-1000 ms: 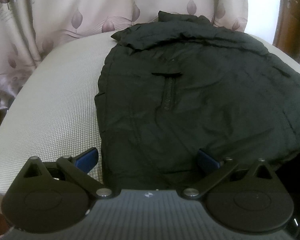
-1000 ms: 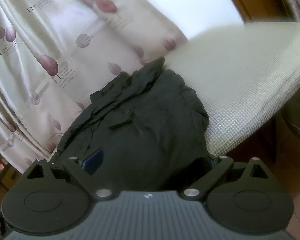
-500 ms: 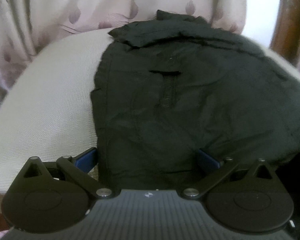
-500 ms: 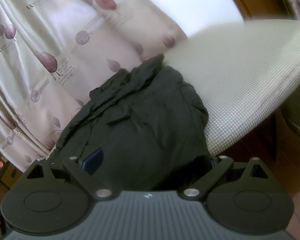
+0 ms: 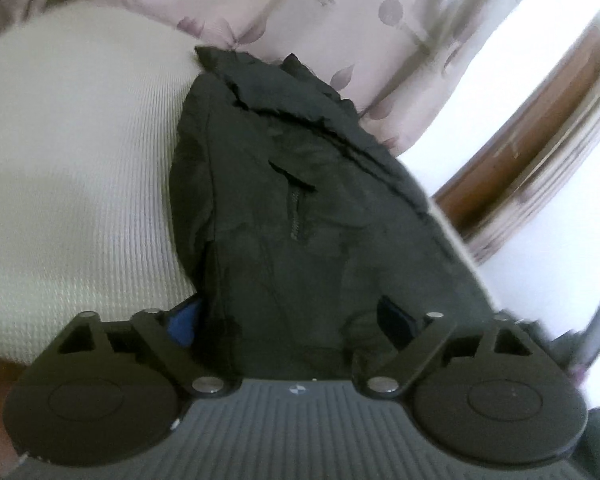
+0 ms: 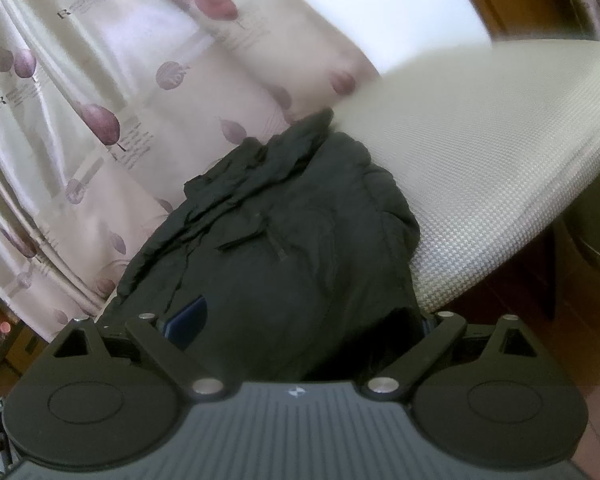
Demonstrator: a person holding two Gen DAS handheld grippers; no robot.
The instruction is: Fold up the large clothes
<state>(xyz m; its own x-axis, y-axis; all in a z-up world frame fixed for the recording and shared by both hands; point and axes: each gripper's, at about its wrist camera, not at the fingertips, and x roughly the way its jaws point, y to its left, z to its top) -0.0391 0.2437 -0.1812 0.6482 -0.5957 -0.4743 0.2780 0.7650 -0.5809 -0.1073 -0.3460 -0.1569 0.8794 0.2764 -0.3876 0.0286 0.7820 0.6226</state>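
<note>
My left gripper (image 5: 288, 320) is holding its 2 blue fingers (image 5: 184, 322) wide apart, with the black jacket (image 5: 300, 208) bunched between them. My right gripper (image 6: 300, 320) is spread too, around the jacket (image 6: 284, 248) lying on the white cushion (image 6: 480, 152).

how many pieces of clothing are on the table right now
1: a black jacket lying on the cream table, near edge between both hand-held grippers. Others may be folded underneath.
</note>
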